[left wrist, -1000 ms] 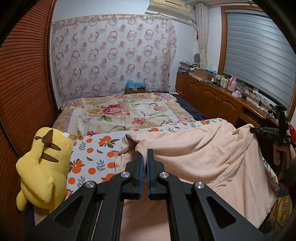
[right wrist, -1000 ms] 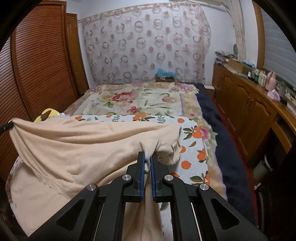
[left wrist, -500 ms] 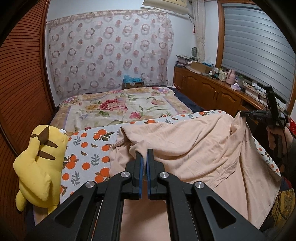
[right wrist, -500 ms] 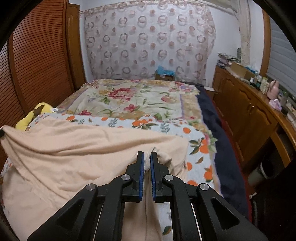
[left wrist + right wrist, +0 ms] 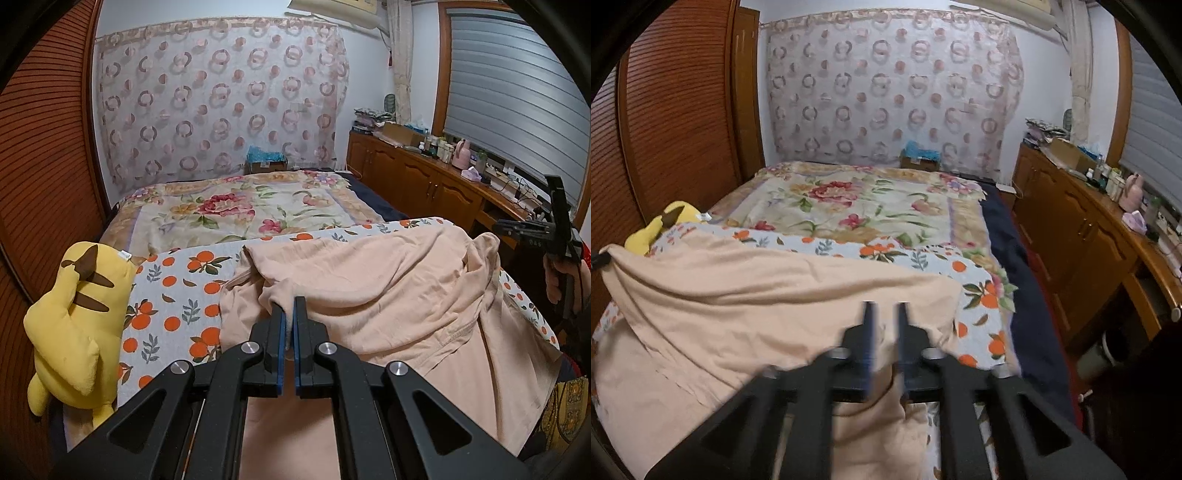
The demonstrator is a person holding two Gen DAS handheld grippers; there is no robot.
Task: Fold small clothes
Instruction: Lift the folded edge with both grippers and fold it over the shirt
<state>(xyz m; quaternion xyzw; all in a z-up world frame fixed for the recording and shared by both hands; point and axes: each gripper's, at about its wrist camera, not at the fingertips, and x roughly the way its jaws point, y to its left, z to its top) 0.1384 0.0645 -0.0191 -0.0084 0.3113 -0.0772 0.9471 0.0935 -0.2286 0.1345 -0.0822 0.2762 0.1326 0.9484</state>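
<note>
Our left gripper [image 5: 290, 321] pinches the peach garment [image 5: 388, 288] spread crosswise on the bed [image 5: 236, 210], while our right gripper [image 5: 885, 325] has just been opening (cloth loose between its fingers).

Right claw [image 5: 884, 314] motion-blurred, prob. clear of peach garment [image 5: 757, 295]; garment's near edge cropped.

the bed [image 5: 1004, 236] carries an orange-print sheet [image 5: 177, 295], a peach garment [image 5: 388, 280] and a yellow plush [image 5: 74, 314].
</note>
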